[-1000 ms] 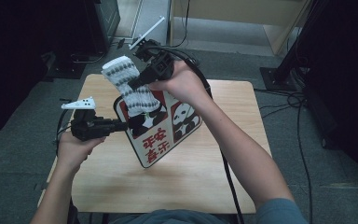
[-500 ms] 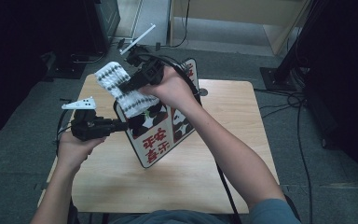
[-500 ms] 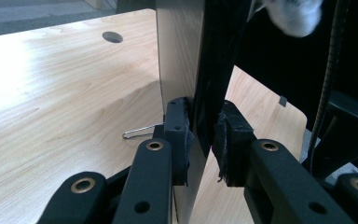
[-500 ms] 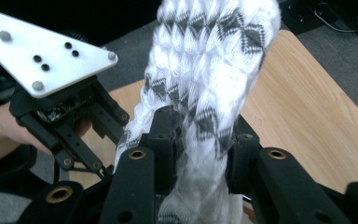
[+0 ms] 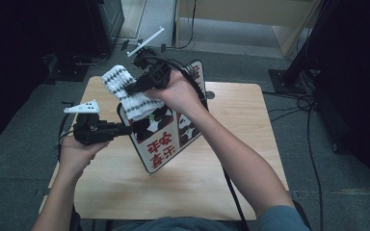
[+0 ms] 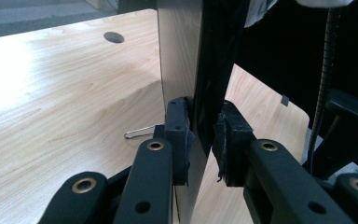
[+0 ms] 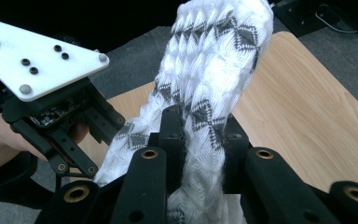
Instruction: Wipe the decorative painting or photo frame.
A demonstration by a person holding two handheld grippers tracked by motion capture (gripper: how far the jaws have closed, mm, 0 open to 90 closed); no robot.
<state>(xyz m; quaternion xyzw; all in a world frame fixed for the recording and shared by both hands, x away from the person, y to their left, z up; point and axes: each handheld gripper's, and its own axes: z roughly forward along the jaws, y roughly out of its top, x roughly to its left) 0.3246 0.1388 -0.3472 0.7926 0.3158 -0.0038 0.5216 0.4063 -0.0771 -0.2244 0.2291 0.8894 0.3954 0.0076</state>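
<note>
A panda-print bag (image 5: 166, 139) stands on the counter (image 5: 221, 163), its edge pinched by the left claw (image 5: 125, 129) at nine o'clock. The right claw (image 7: 200, 140), just closing, grips a white patterned cloth (image 5: 127, 94) above the bag's mouth at eleven o'clock.

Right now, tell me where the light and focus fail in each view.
High view: dim, floor around the light wooden table nearly black. Left gripper view: window glare whitens the tabletop at left, near black tongs soft. Right gripper view: white-and-grey patterned knitted cloth evenly lit, lower edge blurred.

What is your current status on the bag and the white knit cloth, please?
Left gripper clamped on panda bag edge, holding it upright. Right gripper shut on knit cloth, jaws just closing, above bag's top. Nothing in the way.
</note>
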